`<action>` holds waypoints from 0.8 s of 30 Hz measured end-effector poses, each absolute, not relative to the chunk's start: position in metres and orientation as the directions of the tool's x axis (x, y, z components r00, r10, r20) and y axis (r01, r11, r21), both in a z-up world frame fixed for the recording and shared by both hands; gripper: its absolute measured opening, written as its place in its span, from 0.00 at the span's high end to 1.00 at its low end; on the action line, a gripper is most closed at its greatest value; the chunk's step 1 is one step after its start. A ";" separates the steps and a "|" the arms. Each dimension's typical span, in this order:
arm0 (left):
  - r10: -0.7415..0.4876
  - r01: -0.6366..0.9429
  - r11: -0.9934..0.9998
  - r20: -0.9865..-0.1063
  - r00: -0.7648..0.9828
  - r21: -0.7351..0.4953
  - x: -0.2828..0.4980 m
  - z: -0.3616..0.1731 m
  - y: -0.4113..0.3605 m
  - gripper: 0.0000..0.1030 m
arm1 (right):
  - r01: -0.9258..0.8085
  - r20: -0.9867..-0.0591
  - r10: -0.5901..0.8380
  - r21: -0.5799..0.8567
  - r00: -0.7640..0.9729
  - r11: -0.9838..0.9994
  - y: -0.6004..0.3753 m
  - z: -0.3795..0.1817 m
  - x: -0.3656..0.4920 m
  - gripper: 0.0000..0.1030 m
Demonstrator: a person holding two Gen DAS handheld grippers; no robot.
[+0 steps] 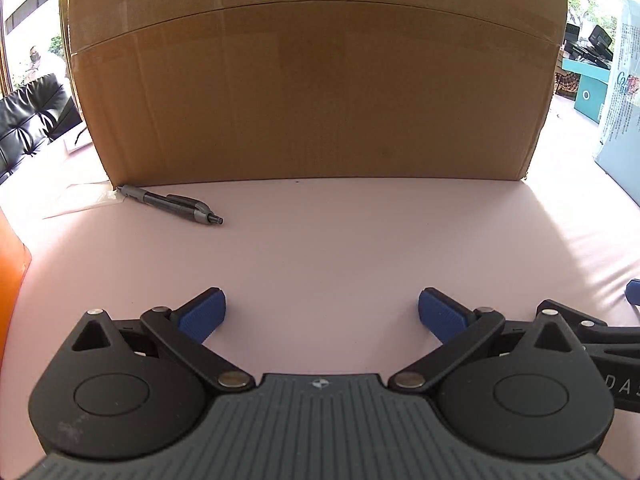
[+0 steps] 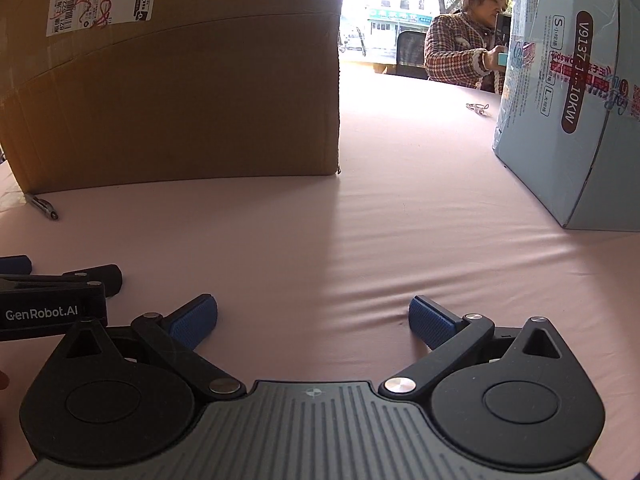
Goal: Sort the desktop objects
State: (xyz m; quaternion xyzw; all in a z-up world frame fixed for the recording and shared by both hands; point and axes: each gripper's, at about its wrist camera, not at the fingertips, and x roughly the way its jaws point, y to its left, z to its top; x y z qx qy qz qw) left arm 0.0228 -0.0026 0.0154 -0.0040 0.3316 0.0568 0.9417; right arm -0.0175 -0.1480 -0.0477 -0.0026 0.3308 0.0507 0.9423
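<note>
Pink tablecloth (image 1: pixel 320 240) is carrying a light, stiff, slippery pen (image 1: pixel 172 204) ahead-left of both empty, wide-open tongs, left gripper (image 1: pixel 322 314) and right gripper (image 2: pixel 313 318); mid-barrel is seeming best.

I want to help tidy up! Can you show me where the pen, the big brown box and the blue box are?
pen (image 1: pixel 170 203), left wrist view, on the middle of its barrel.
big brown box (image 1: pixel 312 92), left wrist view, on its front wall.
blue box (image 2: pixel 568 128), right wrist view, on its printed side.
</note>
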 end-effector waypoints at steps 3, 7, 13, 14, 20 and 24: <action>0.102 -0.108 0.994 -0.626 0.773 0.028 0.024 0.017 -0.001 0.00 | -0.097 -0.624 0.093 0.028 0.776 0.995 -0.147 -0.047 -0.022 0.00; 0.100 -0.106 0.994 -0.625 0.774 0.028 0.022 0.021 -0.003 0.00 | -0.097 -0.624 0.093 0.028 0.776 0.995 -0.147 -0.046 -0.024 0.00; 0.100 -0.106 0.994 -0.625 0.774 0.027 0.019 0.026 -0.005 0.00 | -0.097 -0.625 0.093 0.027 0.775 0.995 -0.147 -0.045 -0.023 0.00; 0.100 -0.106 0.994 -0.625 0.774 0.027 0.017 0.026 -0.006 0.00 | -0.098 -0.625 0.093 0.027 0.775 0.995 -0.146 -0.045 -0.023 0.00; 0.099 -0.106 0.994 -0.625 0.774 0.027 0.013 0.029 -0.007 0.00 | -0.098 -0.625 0.093 0.027 0.775 0.995 -0.146 -0.044 -0.022 0.00; 0.099 -0.106 0.994 -0.625 0.774 0.027 0.009 0.028 -0.008 0.00 | -0.099 -0.626 0.094 0.027 0.775 0.995 -0.146 -0.044 -0.022 0.00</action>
